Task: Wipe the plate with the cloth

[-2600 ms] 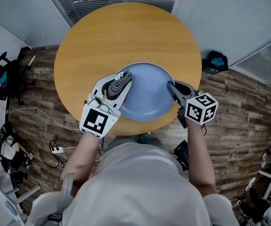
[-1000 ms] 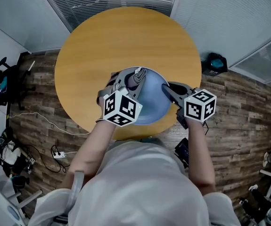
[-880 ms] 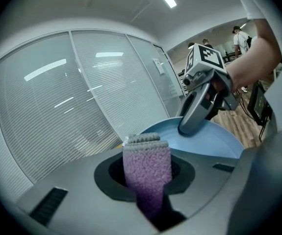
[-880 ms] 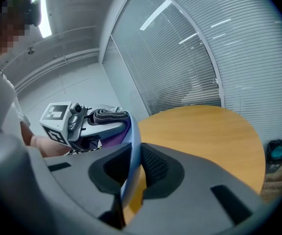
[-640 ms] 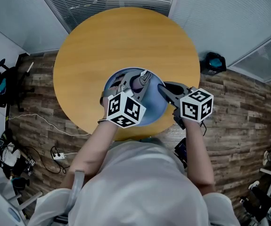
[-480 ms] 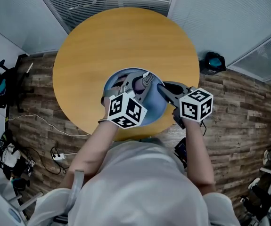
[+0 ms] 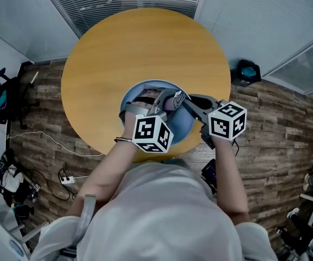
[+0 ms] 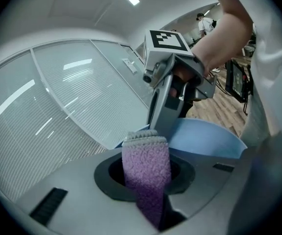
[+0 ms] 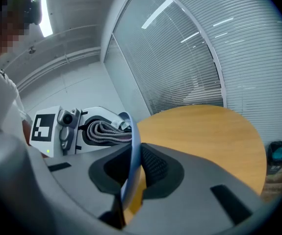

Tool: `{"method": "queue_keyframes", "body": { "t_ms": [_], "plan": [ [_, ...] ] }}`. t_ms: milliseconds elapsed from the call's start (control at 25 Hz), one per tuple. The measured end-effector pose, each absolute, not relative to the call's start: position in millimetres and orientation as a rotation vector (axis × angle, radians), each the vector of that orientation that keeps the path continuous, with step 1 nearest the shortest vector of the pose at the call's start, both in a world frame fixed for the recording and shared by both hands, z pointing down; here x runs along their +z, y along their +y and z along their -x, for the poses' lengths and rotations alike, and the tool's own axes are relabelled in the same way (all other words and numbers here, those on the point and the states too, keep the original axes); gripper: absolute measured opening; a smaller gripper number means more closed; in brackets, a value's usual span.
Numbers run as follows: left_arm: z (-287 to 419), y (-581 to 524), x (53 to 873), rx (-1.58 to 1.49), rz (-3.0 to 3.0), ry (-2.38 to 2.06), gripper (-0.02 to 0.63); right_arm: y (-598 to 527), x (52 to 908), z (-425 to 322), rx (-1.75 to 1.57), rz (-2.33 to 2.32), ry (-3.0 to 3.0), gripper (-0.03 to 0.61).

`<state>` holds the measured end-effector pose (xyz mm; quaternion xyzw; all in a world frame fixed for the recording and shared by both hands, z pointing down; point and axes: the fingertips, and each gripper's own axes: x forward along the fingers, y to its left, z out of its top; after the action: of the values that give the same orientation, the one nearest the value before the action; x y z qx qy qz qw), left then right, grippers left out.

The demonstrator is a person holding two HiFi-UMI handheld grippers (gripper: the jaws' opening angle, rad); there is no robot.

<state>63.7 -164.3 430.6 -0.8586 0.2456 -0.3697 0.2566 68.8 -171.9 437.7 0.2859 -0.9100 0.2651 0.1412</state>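
Plate (image 7: 155, 83): blue, round, at the near side of the round wooden bench (image 7: 145, 37), close to its edge. We cannot tell from above whether it lies flat on the wood or is lifted off it.

Right hand-held gripper (image 7: 189, 103): clenched on the plate's right rim. The head view shows only its dark jaws reaching in over the rim. The right gripper view shows the grip itself, with the thin blue edge running between the two pads, one pad on each face.

Left hand-held gripper (image 7: 170, 99): grasping the cloth (image 8: 145, 170), jaws closed on it over the middle of the plate, just beside the right gripper's tips. From above the cloth is a small purple-grey patch, mostly covered by the gripper body and its marker cube (image 7: 152, 133). The left gripper view gives more: a folded, fuzzy purple strip standing up between the jaws, its top edge at the blue surface. We see the same cloth from the right gripper view as stacked grey-purple folds behind the plate's edge.

We cannot confirm contact between cloth and plate in any view, though they sit right against each other.

Contents of the plate: nothing but the cloth and the gripper tips over it. The rest of the bench top shows bare wood.

On the wooden floor right of the bench sits a teal-and-black object (image 7: 249, 70).
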Motion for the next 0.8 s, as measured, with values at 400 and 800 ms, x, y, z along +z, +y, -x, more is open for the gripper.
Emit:
{"method": "queue_keyframes", "body": {
  "t_ms": [400,800],
  "plan": [
    [-53,-160,436,-1.015,2.352,0.657,0.076,-175,433,-81,0.802,-0.865,-2.643,0.049],
    [-23,-172,434,-1.011,2.402,0.834,0.075,-178,429,-92,0.857,-0.915,-2.679,0.052]
  ]
}}
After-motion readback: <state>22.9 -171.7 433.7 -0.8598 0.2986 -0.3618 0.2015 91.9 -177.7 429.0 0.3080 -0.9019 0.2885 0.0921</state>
